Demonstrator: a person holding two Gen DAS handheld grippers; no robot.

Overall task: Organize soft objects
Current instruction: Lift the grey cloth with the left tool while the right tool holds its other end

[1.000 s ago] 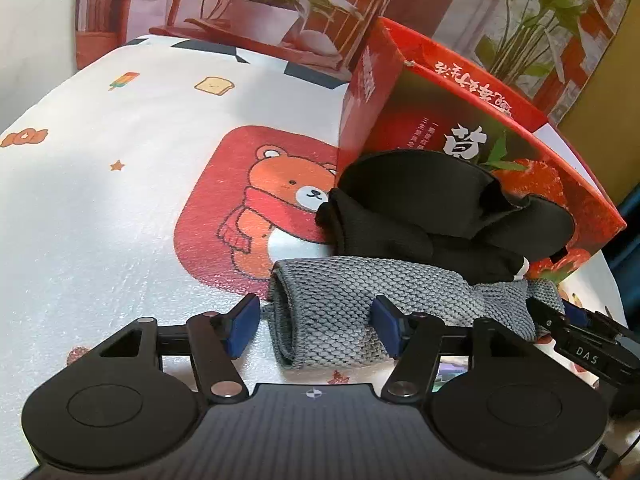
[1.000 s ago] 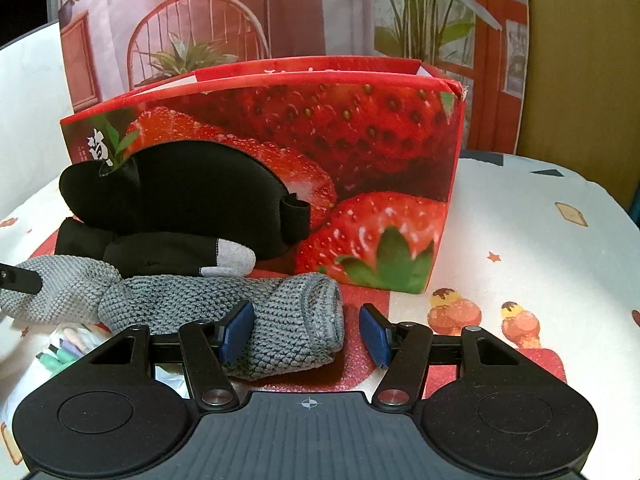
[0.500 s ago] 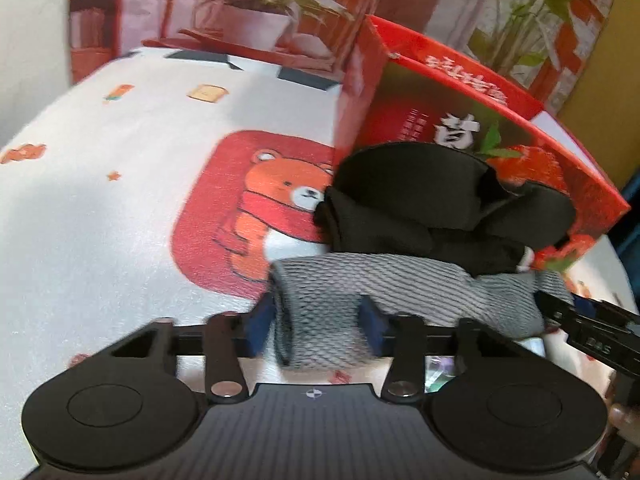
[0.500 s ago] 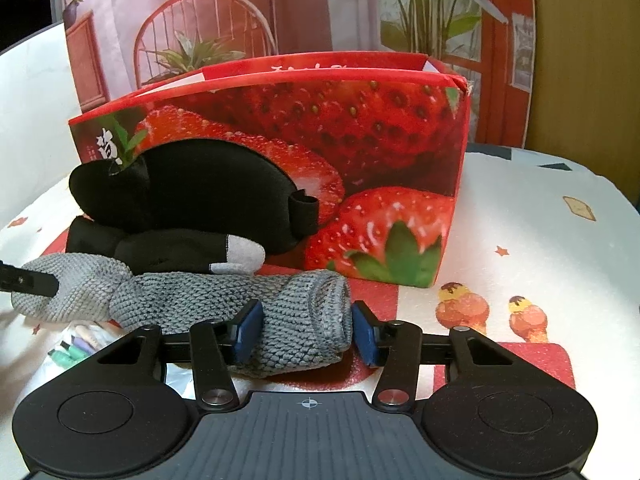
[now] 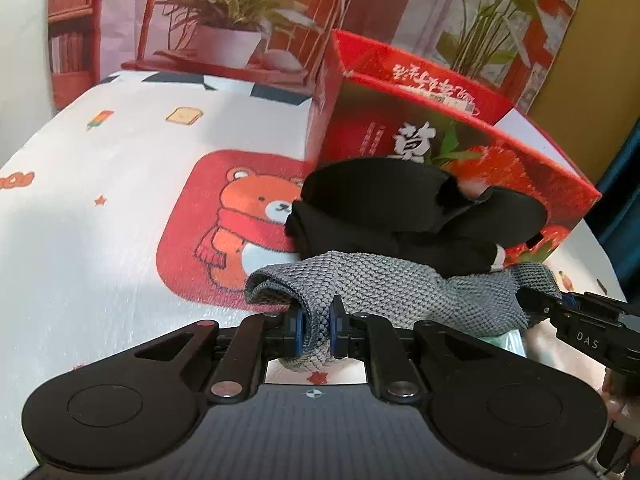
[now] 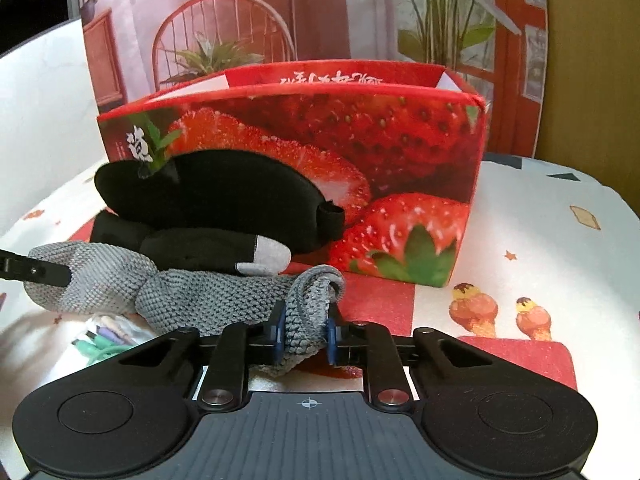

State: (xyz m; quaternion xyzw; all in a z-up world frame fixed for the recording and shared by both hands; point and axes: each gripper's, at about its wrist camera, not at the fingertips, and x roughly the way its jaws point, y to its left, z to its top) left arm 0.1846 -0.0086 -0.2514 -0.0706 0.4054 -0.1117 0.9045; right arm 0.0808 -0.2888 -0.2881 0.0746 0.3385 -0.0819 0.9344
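Observation:
A long grey knit cloth (image 5: 400, 288) lies across the table in front of a red strawberry box (image 5: 520, 168). My left gripper (image 5: 316, 334) is closing its jaws, and the pads pinch the cloth's left end into a fold. In the right wrist view my right gripper (image 6: 306, 334) is closing too, its pads squeezing the other end of the grey knit cloth (image 6: 208, 300). Behind the cloth a black eye mask (image 6: 224, 192) leans on the strawberry box (image 6: 360, 128). A black glove (image 6: 200, 248) with a grey fingertip lies under the mask.
The table wears a white cloth with a red bear patch (image 5: 240, 220) and small food prints. A clear bag of coloured pieces (image 6: 104, 340) lies partly under the grey cloth. A printed backdrop with plants stands behind the box.
Both grippers have gone from open around the cloth's ends to pinched on them. The knit has bunched up between each pair of pads.

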